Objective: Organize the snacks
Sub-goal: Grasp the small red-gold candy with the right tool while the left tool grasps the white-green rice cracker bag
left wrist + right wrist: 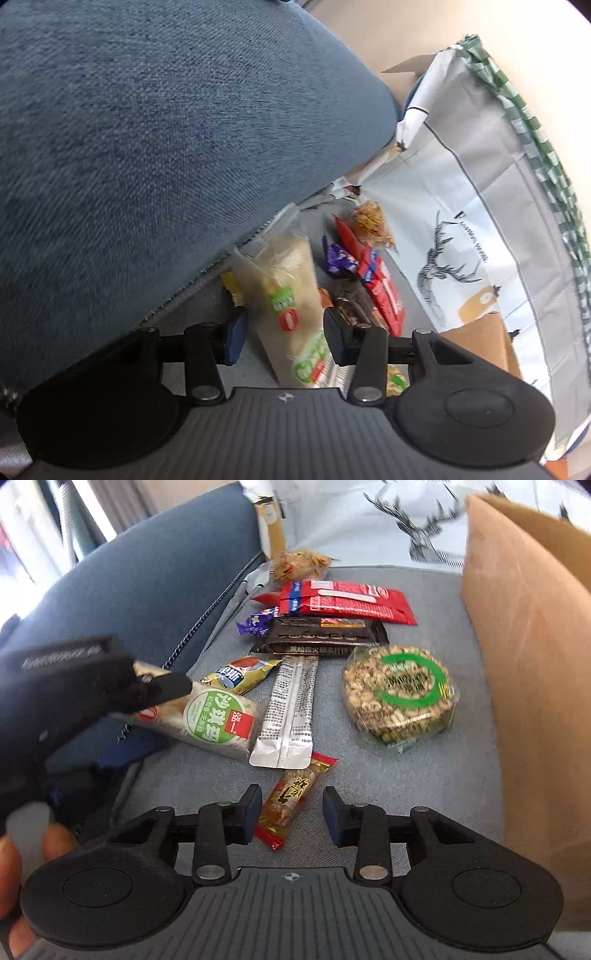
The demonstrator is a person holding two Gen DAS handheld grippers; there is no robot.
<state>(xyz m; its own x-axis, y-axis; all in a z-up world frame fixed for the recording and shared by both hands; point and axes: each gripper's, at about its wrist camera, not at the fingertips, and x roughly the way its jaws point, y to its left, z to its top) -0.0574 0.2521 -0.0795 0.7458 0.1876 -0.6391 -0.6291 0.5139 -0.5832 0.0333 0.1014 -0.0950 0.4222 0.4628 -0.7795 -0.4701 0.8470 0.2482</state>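
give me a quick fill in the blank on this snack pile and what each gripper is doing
1. The left gripper straddles the pale pastry pack with its fingers ____.
2. Between the right gripper's open fingers lies the small ____ bar.
3. The round puffed snack tub has a ____ ring on its label.
4. The silver sachet lies on a ____ cushion.

Missing words: open; nut; green; grey

Matt woven cloth covers the sofa [424, 768]; the snack wrappers [347, 600] are glossy plastic, one pouch [288, 716] silvery foil; the box [532, 657] is matt cardboard.
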